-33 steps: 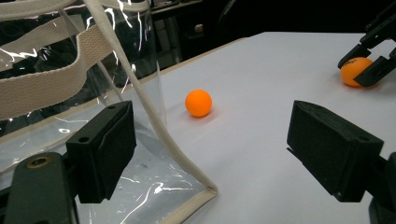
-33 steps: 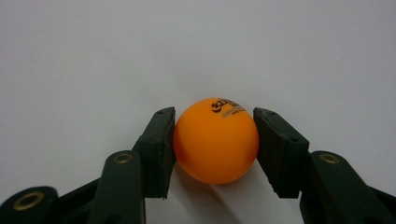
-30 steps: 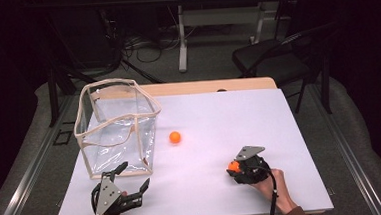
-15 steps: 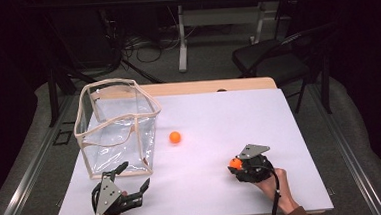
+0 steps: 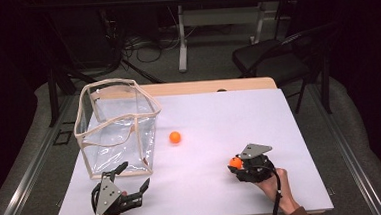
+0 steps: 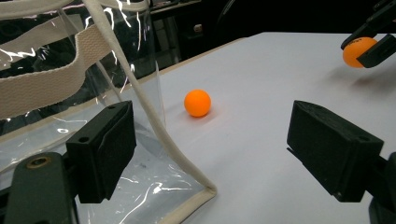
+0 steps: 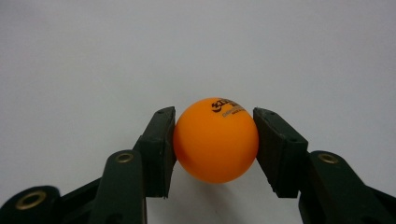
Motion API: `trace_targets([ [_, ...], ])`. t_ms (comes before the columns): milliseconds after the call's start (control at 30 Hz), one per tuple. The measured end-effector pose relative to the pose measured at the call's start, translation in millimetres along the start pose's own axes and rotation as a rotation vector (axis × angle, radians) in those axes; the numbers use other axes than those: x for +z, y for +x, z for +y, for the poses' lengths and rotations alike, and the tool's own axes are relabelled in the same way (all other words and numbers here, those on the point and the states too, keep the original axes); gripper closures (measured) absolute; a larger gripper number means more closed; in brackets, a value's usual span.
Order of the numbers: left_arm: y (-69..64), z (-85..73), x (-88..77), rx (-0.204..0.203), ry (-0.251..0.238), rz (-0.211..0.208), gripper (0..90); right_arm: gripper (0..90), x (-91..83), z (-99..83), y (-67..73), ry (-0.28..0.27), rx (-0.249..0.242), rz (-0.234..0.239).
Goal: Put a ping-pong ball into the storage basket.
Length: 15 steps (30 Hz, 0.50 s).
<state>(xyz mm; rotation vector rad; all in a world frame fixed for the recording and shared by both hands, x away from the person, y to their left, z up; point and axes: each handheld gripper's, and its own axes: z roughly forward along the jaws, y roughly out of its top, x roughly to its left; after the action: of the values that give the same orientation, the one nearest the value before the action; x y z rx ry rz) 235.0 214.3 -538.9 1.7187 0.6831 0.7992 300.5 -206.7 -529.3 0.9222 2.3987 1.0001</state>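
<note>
Right now the right gripper (image 7: pixel 215 145) pinches an orange ping-pong ball (image 7: pixel 215 145) between both pads, just above the white table (image 5: pixel 259 123) at its 5 o'clock corner. Well apart at 7 o'clock, the left gripper (image 6: pixel 210 154) rests with jaws spread beside the clear bag (image 5: pixel 117 124); a second orange ball (image 5: pixel 175 137) lies near the centre.

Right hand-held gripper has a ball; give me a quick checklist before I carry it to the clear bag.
1. Grip: right hand-held gripper pads press both sides of the held orange ball: ok.
2. Ball off the table: cannot tell.
3. Clear bag upright, mouth open: ok.
4. Path to the bag: second orange ball lies loose near it; lift over it: ok.
5. Left hand-held gripper open, holding nothing, beside the bag's near corner: ok.
</note>
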Motion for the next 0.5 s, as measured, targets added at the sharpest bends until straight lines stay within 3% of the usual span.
trace_targets([
  [500, 0.2, -0.1, -0.1, -0.001, 0.001, 0.000, 15.6, 50.8, -8.6, 7.4, 0.5, -0.018, -0.001, -0.002],
])
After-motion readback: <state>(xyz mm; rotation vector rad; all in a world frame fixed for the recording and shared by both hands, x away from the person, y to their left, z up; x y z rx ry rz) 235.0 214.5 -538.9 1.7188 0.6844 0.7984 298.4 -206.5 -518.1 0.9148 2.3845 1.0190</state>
